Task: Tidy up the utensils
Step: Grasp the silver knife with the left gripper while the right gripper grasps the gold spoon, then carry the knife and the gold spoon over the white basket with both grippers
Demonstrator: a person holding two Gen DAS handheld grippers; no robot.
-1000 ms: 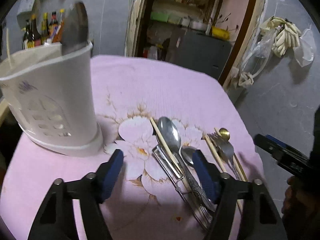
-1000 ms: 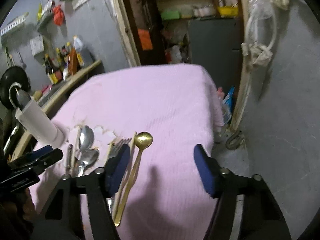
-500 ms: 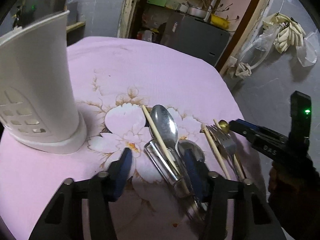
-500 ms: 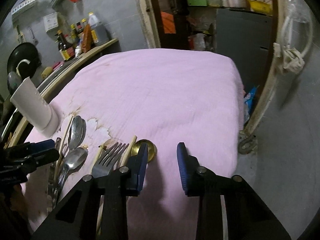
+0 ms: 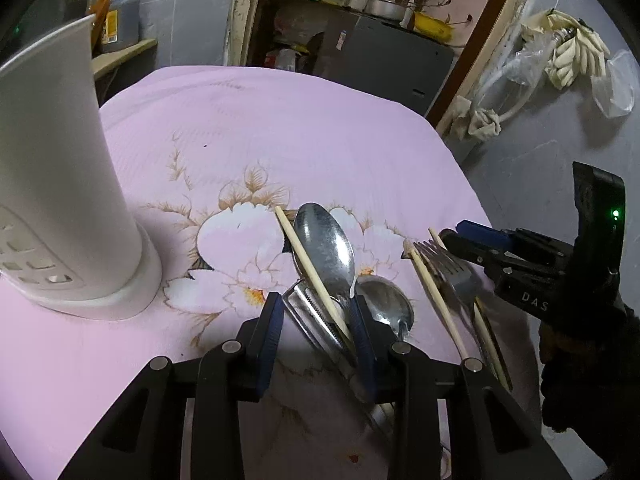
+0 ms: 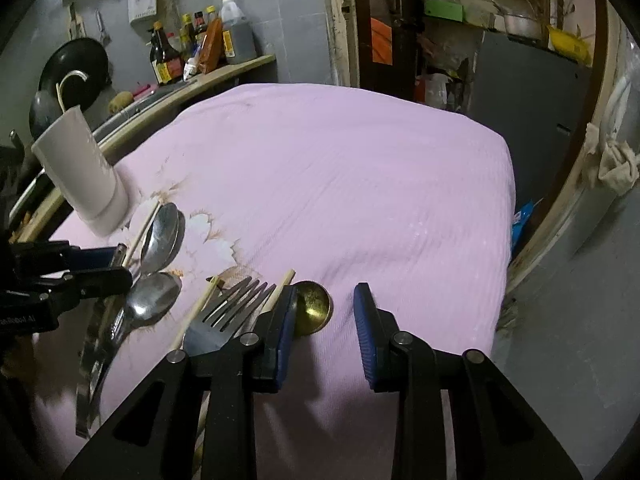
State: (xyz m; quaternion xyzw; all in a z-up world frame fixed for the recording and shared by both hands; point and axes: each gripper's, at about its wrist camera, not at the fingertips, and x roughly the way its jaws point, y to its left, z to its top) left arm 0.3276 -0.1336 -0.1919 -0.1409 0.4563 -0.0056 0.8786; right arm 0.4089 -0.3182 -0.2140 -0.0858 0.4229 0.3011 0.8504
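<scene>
Utensils lie on a pink flowered cloth (image 5: 280, 128). My left gripper (image 5: 316, 312) is low over a steel peeler (image 5: 308, 316), a chopstick (image 5: 308, 268) and the handle of a large steel spoon (image 5: 324, 244). Its jaws are closing with these between them, and I see no pad pressing. A smaller spoon (image 5: 384, 308) lies just right of it. My right gripper (image 6: 326, 294) is closing too, its left finger over a gold spoon (image 6: 314, 308); only cloth lies between the pads. A fork (image 6: 232, 304) and chopsticks lie to its left. A white utensil holder (image 5: 60, 200) stands at the left.
The cloth's right edge drops to a grey floor (image 5: 540, 168). A shelf with sauce bottles (image 6: 208, 44) runs behind the holder. An open doorway with a grey cabinet (image 5: 384, 60) lies beyond the table. A person's dark-gloved hand (image 5: 580, 360) holds the right gripper.
Both grippers' jaws have narrowed. The left one has come down closer to the spoon and peeler. The right one has rolled and moved in over the gold spoon's bowl.
</scene>
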